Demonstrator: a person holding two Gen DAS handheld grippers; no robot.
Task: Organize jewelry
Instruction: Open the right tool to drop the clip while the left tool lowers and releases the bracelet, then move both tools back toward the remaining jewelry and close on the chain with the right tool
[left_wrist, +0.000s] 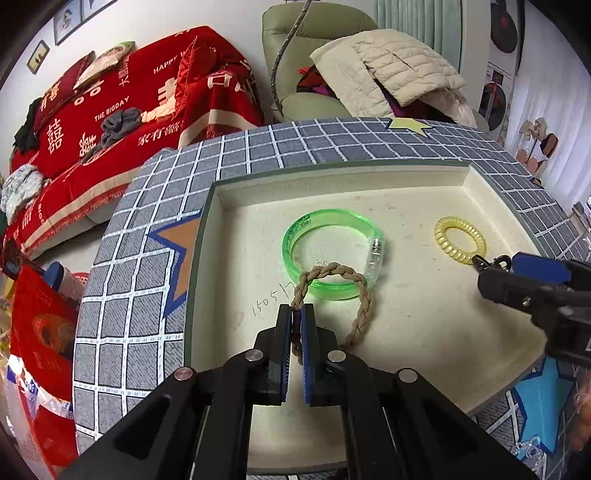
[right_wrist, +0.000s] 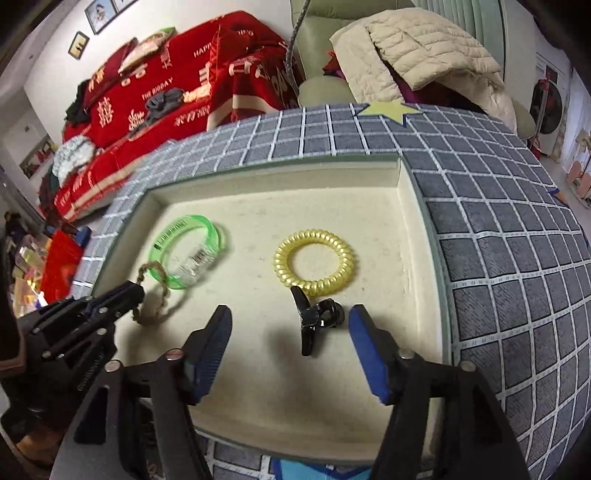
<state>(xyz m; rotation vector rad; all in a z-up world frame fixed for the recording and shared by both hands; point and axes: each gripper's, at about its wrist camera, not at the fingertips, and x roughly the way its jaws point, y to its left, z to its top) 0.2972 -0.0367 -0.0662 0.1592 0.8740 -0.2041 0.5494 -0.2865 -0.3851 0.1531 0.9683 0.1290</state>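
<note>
The left tongs (left_wrist: 296, 314) pinch the braided tan cord bracelet (left_wrist: 354, 291) where it overlaps the green bangle (left_wrist: 295, 236) mid-tray, probably to lift it clear. The right tongs (right_wrist: 290, 321), spread wide, straddle the black hair claw (right_wrist: 314, 317), set beside the yellow coil tie (right_wrist: 314, 262) nearer the cream tray's (right_wrist: 332, 206) right wall.

A red blanket (left_wrist: 122, 122) with white lettering fills the upper left of the frame, a cream quilted jacket (left_wrist: 399, 70) lies on a pale green armchair (left_wrist: 291, 33) at upper centre.
</note>
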